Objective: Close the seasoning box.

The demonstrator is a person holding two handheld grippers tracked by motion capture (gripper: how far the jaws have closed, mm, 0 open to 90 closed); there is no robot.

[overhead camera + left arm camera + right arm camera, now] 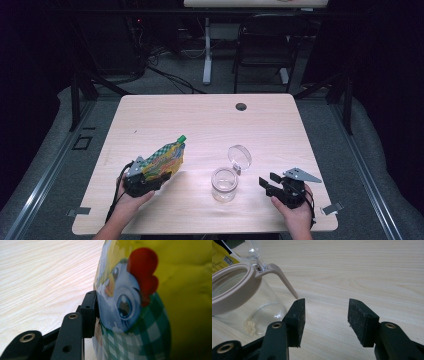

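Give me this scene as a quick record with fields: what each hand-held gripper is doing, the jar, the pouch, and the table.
left hand-held gripper: shut on the pouch, holding it tilted above the table
pouch: yellow, cartoon chicken print, green cap pointing up and away
right hand-held gripper: open, holding nothing, beside the jar
jar: clear glass, upright, hinged lid open, a few crumbs inside
table: light wood

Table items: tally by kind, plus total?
Pouch: 1, clamped in the left gripper
Glass jar with hinged lid open: 1
Grippers: 2, the right gripper has its jaws apart
Total: 4
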